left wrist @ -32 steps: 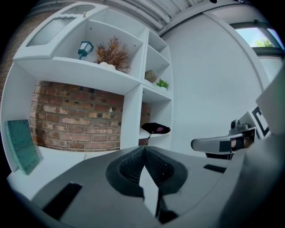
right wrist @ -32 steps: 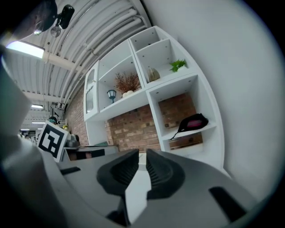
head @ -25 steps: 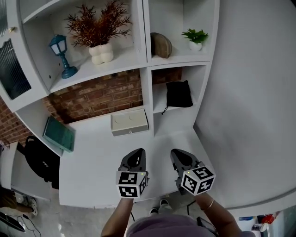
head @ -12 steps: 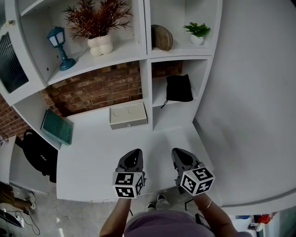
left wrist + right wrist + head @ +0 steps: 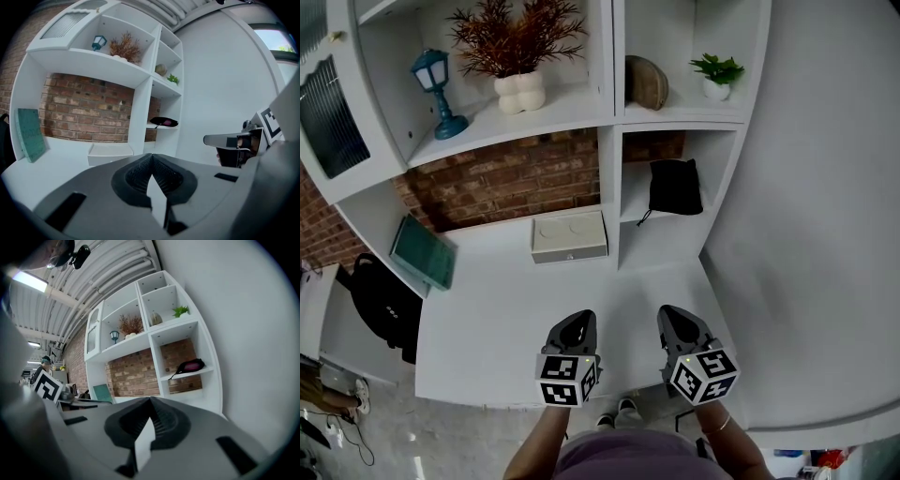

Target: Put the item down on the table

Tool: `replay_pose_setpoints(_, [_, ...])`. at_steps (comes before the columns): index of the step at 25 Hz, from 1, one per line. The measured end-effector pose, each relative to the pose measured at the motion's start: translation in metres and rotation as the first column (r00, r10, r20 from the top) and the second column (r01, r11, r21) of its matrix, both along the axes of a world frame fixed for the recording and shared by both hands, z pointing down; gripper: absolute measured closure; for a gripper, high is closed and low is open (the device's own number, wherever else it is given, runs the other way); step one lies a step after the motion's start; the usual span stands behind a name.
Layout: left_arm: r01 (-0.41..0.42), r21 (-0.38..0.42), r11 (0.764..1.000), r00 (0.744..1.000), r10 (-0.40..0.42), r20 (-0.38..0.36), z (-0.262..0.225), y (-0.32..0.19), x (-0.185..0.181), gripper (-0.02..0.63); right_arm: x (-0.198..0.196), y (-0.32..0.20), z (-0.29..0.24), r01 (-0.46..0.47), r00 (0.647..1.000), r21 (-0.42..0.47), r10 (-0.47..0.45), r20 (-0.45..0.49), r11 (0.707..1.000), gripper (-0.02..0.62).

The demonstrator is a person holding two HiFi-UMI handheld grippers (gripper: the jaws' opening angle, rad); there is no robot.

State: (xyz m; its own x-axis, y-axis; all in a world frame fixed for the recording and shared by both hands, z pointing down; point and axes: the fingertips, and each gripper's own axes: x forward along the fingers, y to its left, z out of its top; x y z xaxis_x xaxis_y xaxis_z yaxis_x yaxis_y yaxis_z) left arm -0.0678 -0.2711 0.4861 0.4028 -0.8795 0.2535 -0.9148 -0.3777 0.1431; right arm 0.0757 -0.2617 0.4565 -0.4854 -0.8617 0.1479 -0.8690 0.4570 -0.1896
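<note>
Beige box [image 5: 569,236] flat on the white bench [image 5: 497,319], well ahead of the left claw [image 5: 578,322], back edge near the brick wall [image 5: 506,183]. Teal board [image 5: 423,253] leaning upright on the bench, far ahead and to the left of that claw. Left claw over the bench's near part, jaws pressed together, gripping nothing. Right claw [image 5: 672,314] near its right side, not touching it, jaws likewise closed tight and empty. Black pouch [image 5: 675,186] on the low shelf, ahead of the right claw and higher up.
</note>
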Motion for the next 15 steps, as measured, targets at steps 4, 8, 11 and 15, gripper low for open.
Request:
replay_pose_setpoints(4, [0.008,-0.008,1.0,1.0,-0.008,0.001,0.0035,-0.0008,0.0,0.604,0.0019,-0.0024,0.0033,0.009,1.0,-0.001,-0.009,-0.01,1.0,0.594])
replay_pose_setpoints(8, [0.015,-0.011,1.0,1.0,-0.015,0.0,0.0041,-0.0024,0.0012,0.604,0.0019,-0.0045,0.0055,0.012,1.0,-0.006,-0.012,-0.006,1.0,0.594])
replay_pose_setpoints(11, [0.02,-0.013,1.0,1.0,-0.02,0.0,0.0043,-0.0031,0.002,0.604,0.0009,-0.0059,0.0064,0.018,1.0,-0.009,-0.018,-0.004,1.0,0.594])
replay_pose_setpoints(15, [0.027,-0.018,0.999,1.0,-0.027,0.001,0.0045,-0.0046,0.0024,0.604,0.0017,-0.0074,0.0066,0.023,1.0,-0.011,-0.023,-0.001,1.0,0.592])
